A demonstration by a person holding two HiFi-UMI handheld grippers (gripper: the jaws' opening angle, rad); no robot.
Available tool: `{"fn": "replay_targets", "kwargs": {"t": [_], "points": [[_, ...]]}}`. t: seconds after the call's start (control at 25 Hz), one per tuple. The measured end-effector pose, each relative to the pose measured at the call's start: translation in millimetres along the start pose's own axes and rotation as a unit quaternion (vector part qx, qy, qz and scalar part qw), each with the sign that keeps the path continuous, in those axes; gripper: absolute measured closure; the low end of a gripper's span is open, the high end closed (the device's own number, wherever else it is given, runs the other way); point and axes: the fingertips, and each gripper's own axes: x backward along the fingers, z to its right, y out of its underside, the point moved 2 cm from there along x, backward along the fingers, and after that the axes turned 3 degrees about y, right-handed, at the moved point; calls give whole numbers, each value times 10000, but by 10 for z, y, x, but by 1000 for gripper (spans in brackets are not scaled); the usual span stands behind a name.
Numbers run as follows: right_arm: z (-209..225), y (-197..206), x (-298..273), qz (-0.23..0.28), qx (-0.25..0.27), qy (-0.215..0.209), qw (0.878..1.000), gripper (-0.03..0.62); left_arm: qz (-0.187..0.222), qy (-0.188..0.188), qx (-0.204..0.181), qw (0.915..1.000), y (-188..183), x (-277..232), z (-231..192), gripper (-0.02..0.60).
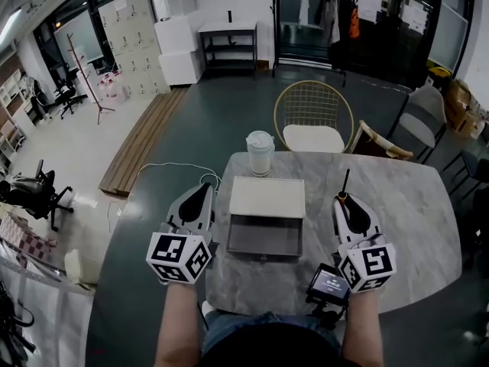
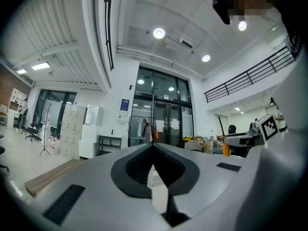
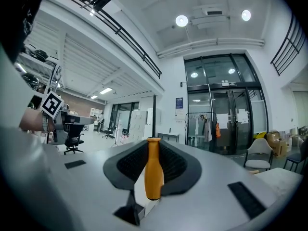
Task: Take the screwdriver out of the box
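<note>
The screwdriver (image 1: 344,189), with an orange handle (image 3: 153,174) and a thin black shaft, is held up level over the right side of the marble table, outside the box. My right gripper (image 1: 344,203) (image 3: 153,148) is shut on the handle, and the shaft points away from me. The grey box (image 1: 265,252) lies open at the table's middle, its pale lid (image 1: 267,197) folded back; its inside looks empty. My left gripper (image 1: 204,193) (image 2: 153,150) hovers level just left of the box, jaws together with nothing between them.
A white lidded cup (image 1: 260,152) stands behind the box. A gold wire chair (image 1: 313,117) and a grey chair (image 1: 422,121) sit at the table's far side. The marble table (image 1: 412,220) has its rounded edge near both grippers. A small screen (image 1: 328,284) is mounted by the right gripper.
</note>
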Motion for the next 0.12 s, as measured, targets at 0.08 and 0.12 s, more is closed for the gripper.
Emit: {"fn": "replay_targets", "kwargs": {"t": [0.08, 0.12], "points": [[2, -9, -9, -3, 5, 3, 10000, 507, 4, 16, -2, 10000, -6, -17, 0, 571], [3, -13, -14, -5, 9, 6, 10000, 507, 6, 23, -2, 10000, -9, -25, 0, 571]]}}
